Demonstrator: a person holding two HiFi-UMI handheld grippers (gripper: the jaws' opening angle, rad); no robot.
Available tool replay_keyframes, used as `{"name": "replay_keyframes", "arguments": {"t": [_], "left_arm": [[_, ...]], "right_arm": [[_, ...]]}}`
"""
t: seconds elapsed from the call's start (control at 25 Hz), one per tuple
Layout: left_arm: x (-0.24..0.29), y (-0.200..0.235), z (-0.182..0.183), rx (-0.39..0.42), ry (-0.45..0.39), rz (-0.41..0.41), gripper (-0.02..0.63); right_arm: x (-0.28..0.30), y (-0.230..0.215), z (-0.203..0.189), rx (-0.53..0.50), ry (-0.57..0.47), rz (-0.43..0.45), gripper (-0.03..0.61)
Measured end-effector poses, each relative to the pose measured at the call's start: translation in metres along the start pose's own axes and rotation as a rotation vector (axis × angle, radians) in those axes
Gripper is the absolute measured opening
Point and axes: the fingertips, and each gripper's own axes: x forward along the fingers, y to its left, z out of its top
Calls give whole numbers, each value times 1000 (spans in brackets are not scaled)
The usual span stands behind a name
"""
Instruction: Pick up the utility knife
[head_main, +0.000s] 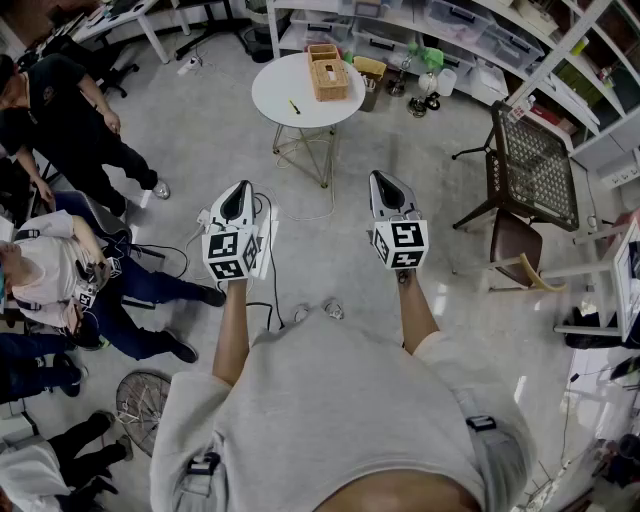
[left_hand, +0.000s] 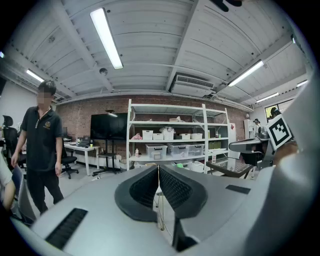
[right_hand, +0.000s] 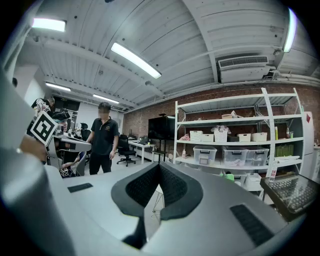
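A round white table (head_main: 285, 110) stands ahead on the concrete floor. On it lies a small thin yellow-and-dark object (head_main: 293, 106), which may be the utility knife; it is too small to be sure. My left gripper (head_main: 240, 187) and right gripper (head_main: 381, 178) are held side by side in the air well short of the table, both pointing toward it. In the left gripper view the jaws (left_hand: 158, 168) are pressed together with nothing between them. The right gripper's jaws (right_hand: 159, 165) likewise meet with nothing between them.
A wicker basket (head_main: 328, 80) sits on the table, with a second one (head_main: 322, 51) behind it. A dark mesh chair (head_main: 535, 165) stands at the right. Shelving with plastic bins (head_main: 440, 25) lines the far wall. Several people (head_main: 70, 120) are at the left. Cables (head_main: 290, 215) lie on the floor.
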Motion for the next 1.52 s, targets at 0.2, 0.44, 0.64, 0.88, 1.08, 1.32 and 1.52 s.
{"name": "replay_keyframes", "arguments": {"t": [0.2,0.44,0.64,0.88,1.08,1.32,1.52], "left_arm": [[6,-3,1,-1,-7,3,23],[13,-9,0,-1,-9,16,23],[20,-19,-5,9,-7,33,23],[25,-19,-15,7,15,58,23],[36,-14,-38,-8,28,59,23],[63,1,-43,-17,45,50,23],[110,25,-37,-19,42,27,23]], "right_arm": [[3,-4,-2,3,2,6,31],[7,-14,-3,11,-15,28,31],[11,-24,-11,2,-16,46,32],[22,-26,-18,-1,1,84,32],[35,-29,-39,-3,19,89,31],[65,-33,-41,-5,37,91,32],[110,-42,-34,-14,40,78,32]]}}
